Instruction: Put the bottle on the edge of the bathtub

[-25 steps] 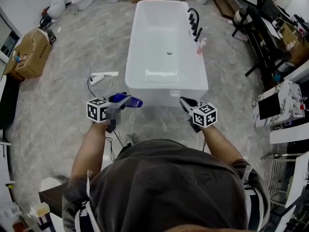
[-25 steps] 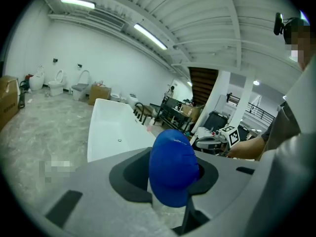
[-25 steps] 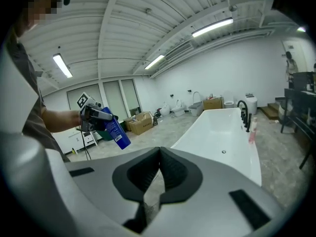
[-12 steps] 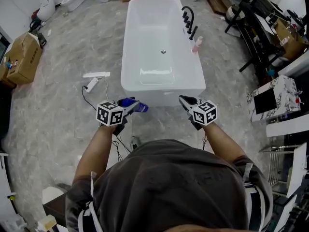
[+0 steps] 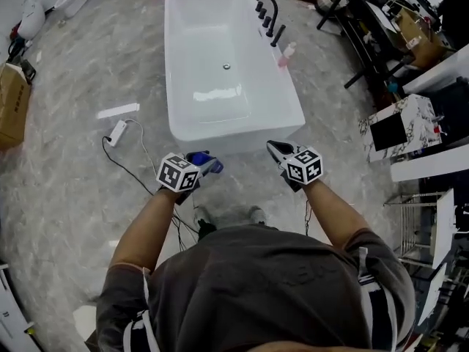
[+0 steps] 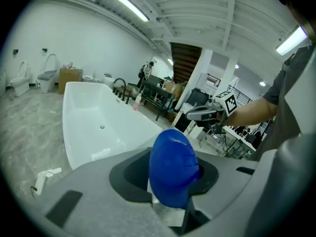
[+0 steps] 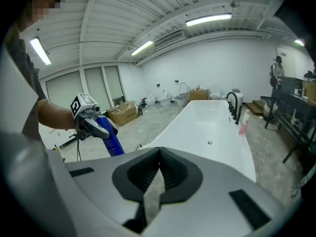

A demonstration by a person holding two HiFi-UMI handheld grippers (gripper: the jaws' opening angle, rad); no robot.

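A blue bottle (image 5: 203, 161) sits clamped in my left gripper (image 5: 199, 169), just short of the near end of the white bathtub (image 5: 234, 127). In the left gripper view the bottle (image 6: 173, 168) fills the space between the jaws, and the bathtub (image 6: 81, 132) lies ahead to the left. My right gripper (image 5: 280, 155) hovers near the tub's near right corner, shut with nothing in it. From the right gripper view I see the blue bottle (image 7: 109, 137) held at left and the tub (image 7: 207, 127) stretching ahead.
Black taps (image 5: 267, 17) and a pink bottle (image 5: 286, 51) stand on the tub's right rim. A white power strip (image 5: 116, 132) with a cable lies on the marble floor at left. Dark racks (image 5: 381, 28) and a marbled box (image 5: 396, 127) stand to the right.
I have stepped closer to the tub, so it sits nearer both grippers. The left gripper with the bottle has moved toward the tub's near end; the right gripper stays level with it.
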